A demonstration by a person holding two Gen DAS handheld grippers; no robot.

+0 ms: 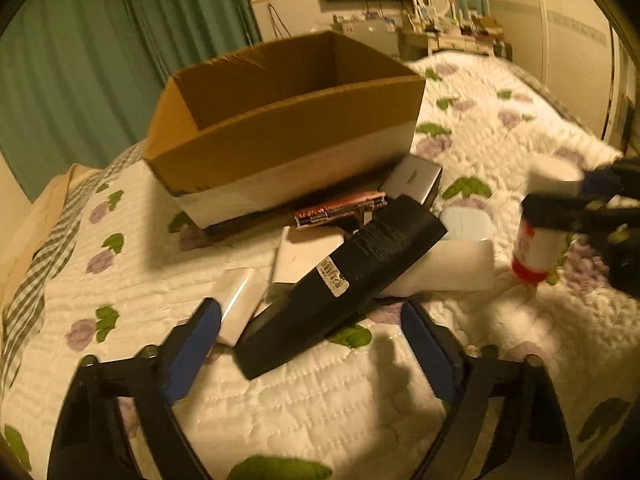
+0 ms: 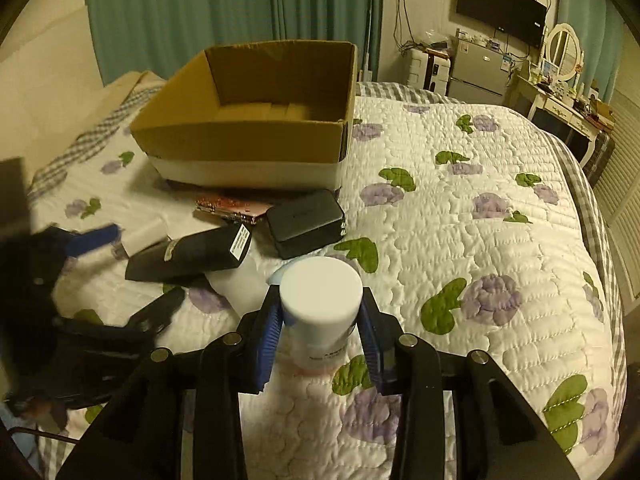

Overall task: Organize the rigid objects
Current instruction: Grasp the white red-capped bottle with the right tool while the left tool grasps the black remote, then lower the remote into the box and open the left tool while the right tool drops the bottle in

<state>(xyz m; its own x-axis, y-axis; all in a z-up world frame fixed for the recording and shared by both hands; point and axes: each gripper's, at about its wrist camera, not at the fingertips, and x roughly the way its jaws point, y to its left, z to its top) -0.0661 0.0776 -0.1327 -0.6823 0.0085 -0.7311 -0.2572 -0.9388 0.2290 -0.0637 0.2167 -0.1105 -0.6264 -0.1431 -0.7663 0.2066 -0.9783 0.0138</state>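
An open cardboard box [image 1: 280, 120] stands on the bed; it also shows in the right wrist view [image 2: 248, 136]. A pile of rigid objects lies in front of it: a long black box [image 1: 340, 280] [image 2: 188, 256], a red patterned case [image 1: 340, 210] [image 2: 232, 205], a grey case [image 1: 412, 178] [image 2: 306, 222] and white boxes [image 1: 240, 304]. My left gripper [image 1: 312, 344] is open, just short of the black box. My right gripper [image 2: 320, 332] is shut on a white-capped bottle [image 2: 320, 300] with a red base [image 1: 536, 236], held upright just above the quilt.
The floral quilt [image 2: 480, 240] covers the bed. Green curtains [image 2: 240, 8] hang behind the box. A fridge [image 2: 476, 68], a wall TV [image 2: 500, 8] and a dresser with a mirror [image 2: 560, 80] stand beyond the bed's far edge.
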